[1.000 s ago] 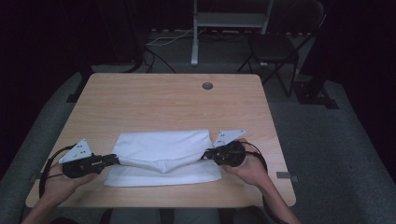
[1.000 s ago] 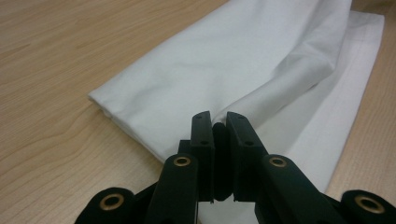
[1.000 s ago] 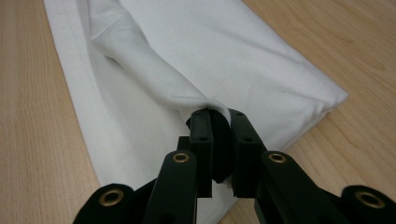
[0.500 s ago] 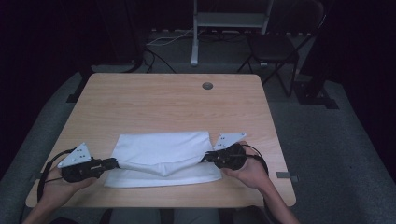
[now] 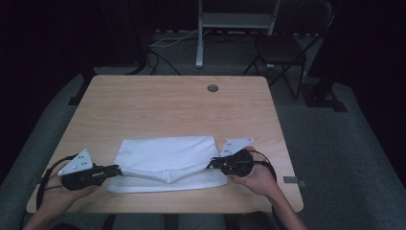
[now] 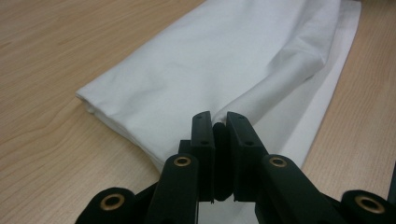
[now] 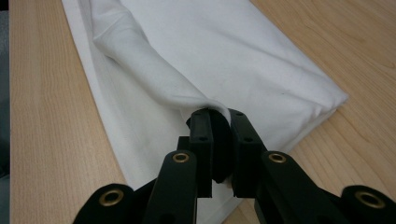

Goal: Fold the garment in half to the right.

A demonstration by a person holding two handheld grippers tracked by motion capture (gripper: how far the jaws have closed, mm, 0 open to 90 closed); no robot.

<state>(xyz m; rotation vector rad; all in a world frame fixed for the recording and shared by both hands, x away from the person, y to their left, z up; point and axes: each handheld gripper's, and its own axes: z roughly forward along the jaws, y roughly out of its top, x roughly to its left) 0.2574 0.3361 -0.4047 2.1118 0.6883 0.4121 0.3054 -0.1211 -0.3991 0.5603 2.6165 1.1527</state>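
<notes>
The left gripper (image 5: 114,168) pinched the left end of the folded white cloth (image 5: 167,155), jaws pressed together on its upper layer. The cloth lay near the front edge of the light wooden table (image 5: 167,105), its long axis running straight between both grippers. The right gripper (image 5: 213,164) pinched the opposite end likewise.

One folded white cloth (image 5: 167,158); two black two-jaw grippers, left (image 5: 116,168) and right (image 5: 212,164); one light wooden table (image 5: 167,105); apparently one dark chair (image 5: 282,48), far right.
</notes>
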